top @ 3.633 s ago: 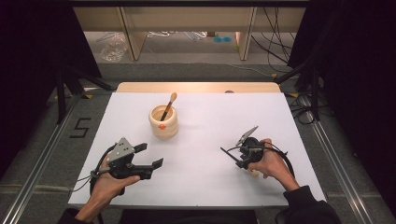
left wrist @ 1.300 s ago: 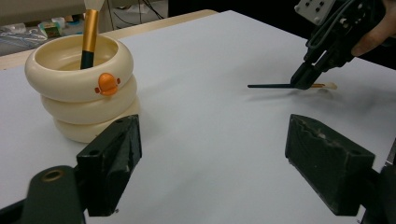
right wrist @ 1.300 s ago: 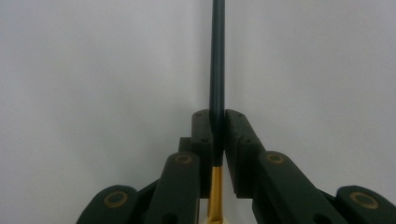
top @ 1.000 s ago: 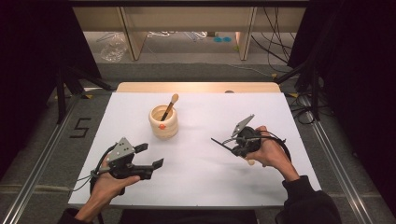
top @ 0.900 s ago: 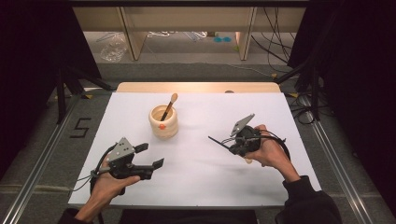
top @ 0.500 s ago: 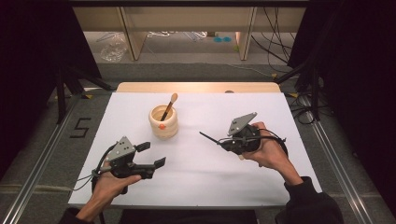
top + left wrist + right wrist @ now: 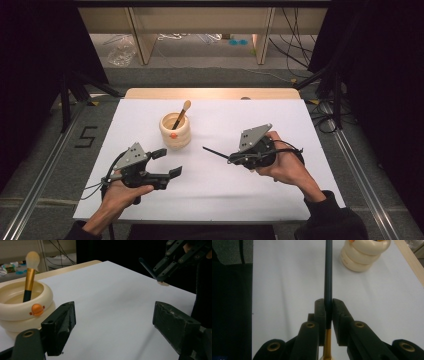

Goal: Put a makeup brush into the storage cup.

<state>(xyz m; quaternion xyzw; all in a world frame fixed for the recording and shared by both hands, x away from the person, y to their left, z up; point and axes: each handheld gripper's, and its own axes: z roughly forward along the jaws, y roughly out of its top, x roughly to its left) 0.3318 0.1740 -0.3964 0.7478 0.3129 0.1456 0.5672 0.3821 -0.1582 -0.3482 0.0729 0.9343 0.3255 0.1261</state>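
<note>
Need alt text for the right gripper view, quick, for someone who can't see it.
The right gripper is shut on a dark-handled brush that points toward the cream ringed pot on the white table.

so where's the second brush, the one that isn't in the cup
The second brush is clamped in the right gripper, held above the white table right of centre. Its dark handle points left toward the cream cup, short of it.

Right gripper (image 7: pixel 229 159) clamped on a dark brush (image 7: pixel 216 153) above the white tabletop (image 7: pixel 300 125) — cream holder (image 7: pixel 175 131) at ten o'clock of it.
</note>
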